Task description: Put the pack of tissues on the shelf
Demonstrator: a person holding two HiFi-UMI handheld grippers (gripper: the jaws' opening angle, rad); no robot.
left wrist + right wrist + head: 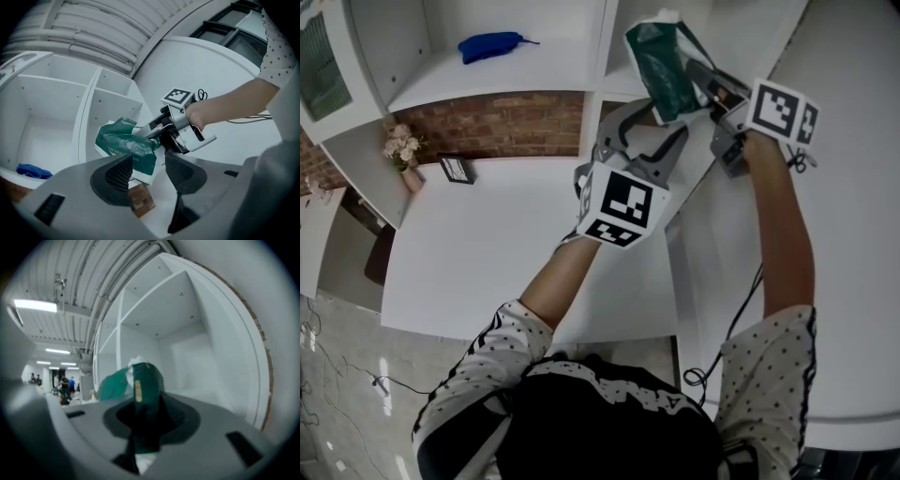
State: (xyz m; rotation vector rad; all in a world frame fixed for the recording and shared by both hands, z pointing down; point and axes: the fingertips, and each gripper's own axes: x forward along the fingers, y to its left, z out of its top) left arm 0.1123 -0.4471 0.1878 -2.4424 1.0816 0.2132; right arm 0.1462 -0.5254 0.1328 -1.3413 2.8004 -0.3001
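The pack of tissues (661, 70) (126, 145) (140, 380) was a soft, oblong bundle in dark green crinkled plastic film, with white showing at its ends and a line of pale print along one edge. It was in the air, pinched between the dark ribbed pads of the right tool (698, 89) (140, 420), whose jaws pressed on the film from both sides so that the wrapper bulged and creased ahead of them. The left tool (645, 141) (149, 171) sat just below the pack with its two grey, rounded jaws spread wide; nothing lay between them, and the pack showed just beyond the tip of one jaw, apart from the pads. Ahead of both tools stood the shelf (516, 75) (89, 108) (187, 333), a unit of smooth, matt white boards split into square open compartments. In the compartment off to the left tool's left, a limp blue thing (490, 45) (32, 171) lay on the board. Under the shelf ran a strip of rough red brick wall (497, 127). Beneath the left tool spread the flat white bench (487, 281), with a small bunch of pale flowers (401, 148) and a dark-rimmed picture frame (455, 169) at its far-left side.
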